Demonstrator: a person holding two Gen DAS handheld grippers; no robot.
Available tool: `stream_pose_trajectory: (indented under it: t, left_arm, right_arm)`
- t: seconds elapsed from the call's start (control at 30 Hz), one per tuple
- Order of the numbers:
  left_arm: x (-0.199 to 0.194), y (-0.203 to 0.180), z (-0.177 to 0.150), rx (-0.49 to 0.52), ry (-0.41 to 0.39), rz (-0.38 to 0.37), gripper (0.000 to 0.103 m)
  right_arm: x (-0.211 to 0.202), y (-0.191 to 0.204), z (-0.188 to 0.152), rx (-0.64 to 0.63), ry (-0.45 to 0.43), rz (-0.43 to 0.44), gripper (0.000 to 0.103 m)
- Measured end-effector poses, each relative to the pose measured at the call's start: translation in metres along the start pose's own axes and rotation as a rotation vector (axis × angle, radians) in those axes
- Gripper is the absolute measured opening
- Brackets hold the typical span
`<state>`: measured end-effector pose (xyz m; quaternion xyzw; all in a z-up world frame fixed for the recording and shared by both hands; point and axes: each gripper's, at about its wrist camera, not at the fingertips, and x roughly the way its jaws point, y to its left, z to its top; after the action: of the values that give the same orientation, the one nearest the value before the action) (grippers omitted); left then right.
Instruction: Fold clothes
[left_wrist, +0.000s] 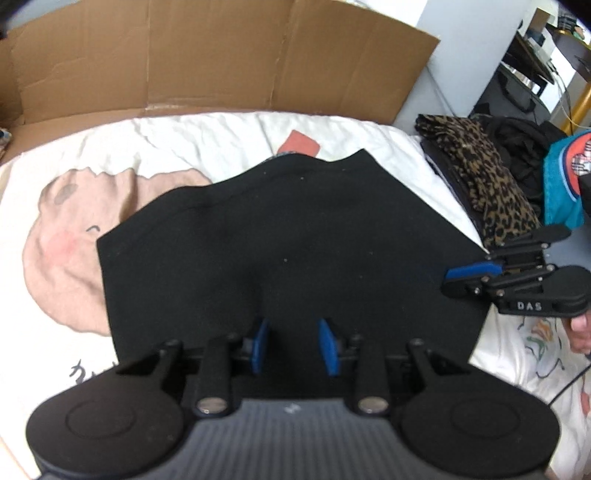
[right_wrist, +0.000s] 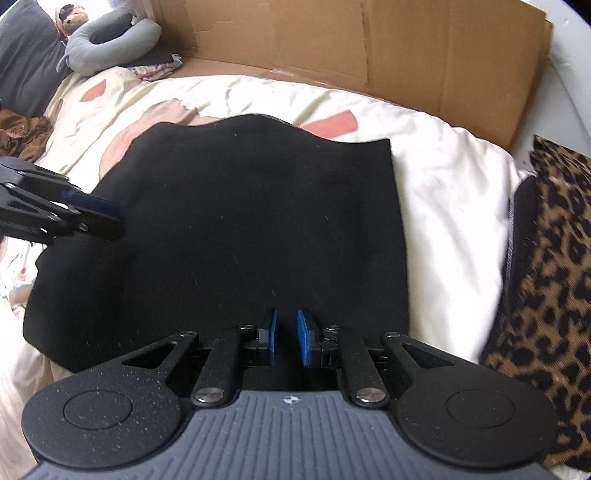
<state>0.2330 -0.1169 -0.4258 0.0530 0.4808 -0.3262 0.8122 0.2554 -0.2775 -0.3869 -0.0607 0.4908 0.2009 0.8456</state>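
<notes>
Both the left gripper (left_wrist: 295, 347) and right gripper (right_wrist: 287, 338) hover with blue pads parted and empty over the black garment (left_wrist: 288, 251), lying flat on the white bedspread (left_wrist: 207, 136), probably soft and light, best pinched at its twelve-o'clock corners.

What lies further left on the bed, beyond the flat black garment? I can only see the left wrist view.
Observer: A crumpled brown cloth sits at the left edge of the bed, apart from the flat black garment.
Operator: Are the right gripper's fingers apart?
Observer: Yes. The right gripper shows a narrow gap with nothing in it, over the garment's near edge.
Operator: Anything at the far left corner?
Observer: A grey U-shaped cushion lies there, left of the brown cardboard sheet.
</notes>
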Motion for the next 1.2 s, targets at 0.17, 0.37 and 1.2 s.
stream_pose_trajectory:
  t: [0.17, 0.37, 1.2]
  left_arm:
    - [-0.007, -0.013, -0.01, 0.017, 0.025, -0.068, 0.034]
    - [-0.001, -0.038, -0.023, 0.054, 0.054, -0.151, 0.034]
    - [0.029, -0.056, -0.047, 0.128, 0.138, -0.201, 0.027]
  right_arm:
    - [-0.008, -0.005, -0.01, -0.005, 0.012, -0.023, 0.018]
    - [-0.022, -0.012, -0.016, 0.027, 0.013, -0.071, 0.018]
    - [-0.014, -0.024, -0.043, 0.092, 0.047, -0.119, 0.017]
